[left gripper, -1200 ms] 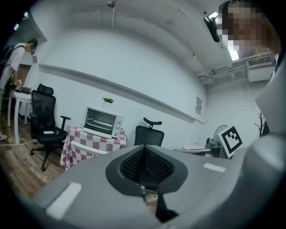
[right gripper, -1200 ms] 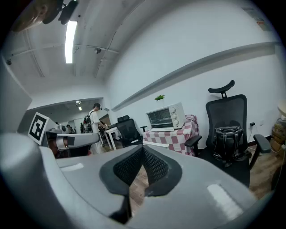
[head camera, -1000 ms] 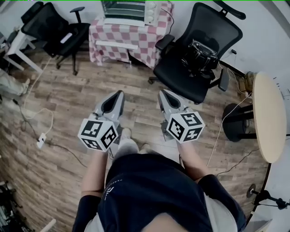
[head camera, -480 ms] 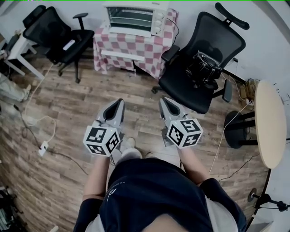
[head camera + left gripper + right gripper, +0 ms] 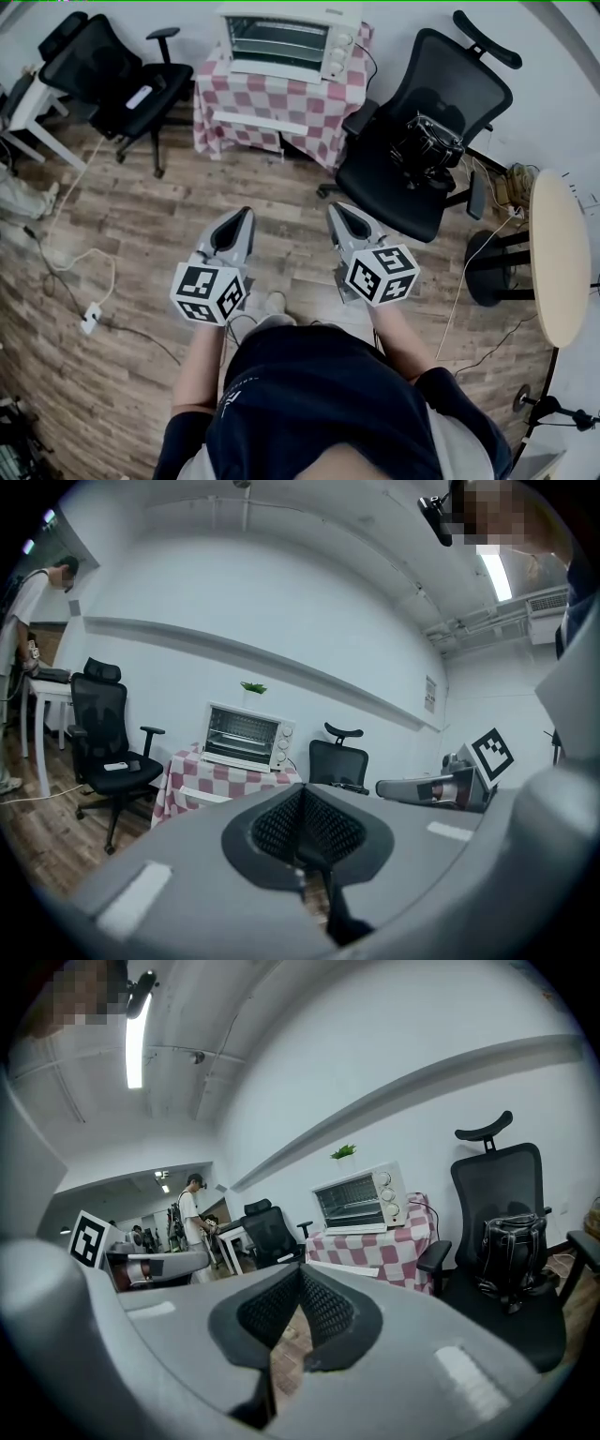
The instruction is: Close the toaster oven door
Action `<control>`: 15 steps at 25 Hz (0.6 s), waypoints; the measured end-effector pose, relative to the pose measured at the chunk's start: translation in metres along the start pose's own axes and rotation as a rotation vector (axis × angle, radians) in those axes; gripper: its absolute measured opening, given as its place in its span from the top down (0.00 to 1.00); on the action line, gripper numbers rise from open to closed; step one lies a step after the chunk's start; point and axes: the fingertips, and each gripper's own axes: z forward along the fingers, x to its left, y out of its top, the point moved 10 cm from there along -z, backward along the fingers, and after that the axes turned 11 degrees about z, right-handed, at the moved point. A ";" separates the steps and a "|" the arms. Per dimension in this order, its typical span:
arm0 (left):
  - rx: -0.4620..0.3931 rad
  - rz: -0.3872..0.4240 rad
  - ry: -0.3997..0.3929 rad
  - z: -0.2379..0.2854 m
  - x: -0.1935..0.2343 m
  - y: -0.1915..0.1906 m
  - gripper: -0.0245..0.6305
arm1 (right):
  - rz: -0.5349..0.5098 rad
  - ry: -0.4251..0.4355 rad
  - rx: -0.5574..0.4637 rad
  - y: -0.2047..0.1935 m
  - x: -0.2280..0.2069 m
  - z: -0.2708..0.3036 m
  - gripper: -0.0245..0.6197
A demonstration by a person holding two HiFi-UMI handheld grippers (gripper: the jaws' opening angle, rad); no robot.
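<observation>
A white toaster oven point(image 5: 286, 42) stands on a red-and-white checked table point(image 5: 281, 94) by the far wall. Its door point(image 5: 248, 120) hangs open, folded down flat in front of the table edge. The oven also shows in the left gripper view point(image 5: 246, 738) and the right gripper view point(image 5: 361, 1202). My left gripper point(image 5: 246, 217) and right gripper point(image 5: 336, 208) are side by side above the wooden floor, well short of the table. Both point toward the oven, shut, with nothing in them. Their closed tips show in their own views: the left gripper point(image 5: 302, 794), the right gripper point(image 5: 298, 1274).
A black office chair point(image 5: 422, 94) with a black bag point(image 5: 427, 145) on its seat stands right of the table. Another black chair point(image 5: 112, 75) stands left of it. A round table point(image 5: 558, 253) is at the far right. A cable and power strip point(image 5: 89, 314) lie on the floor. A person point(image 5: 192, 1218) stands in the background.
The head view has shifted so that the whole toaster oven and its table now show at the top. Both grippers stay shut and keep their places side by side.
</observation>
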 end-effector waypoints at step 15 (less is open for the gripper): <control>0.047 -0.028 -0.027 0.021 0.057 -0.017 0.94 | 0.044 -0.049 0.028 -0.008 -0.009 0.053 0.88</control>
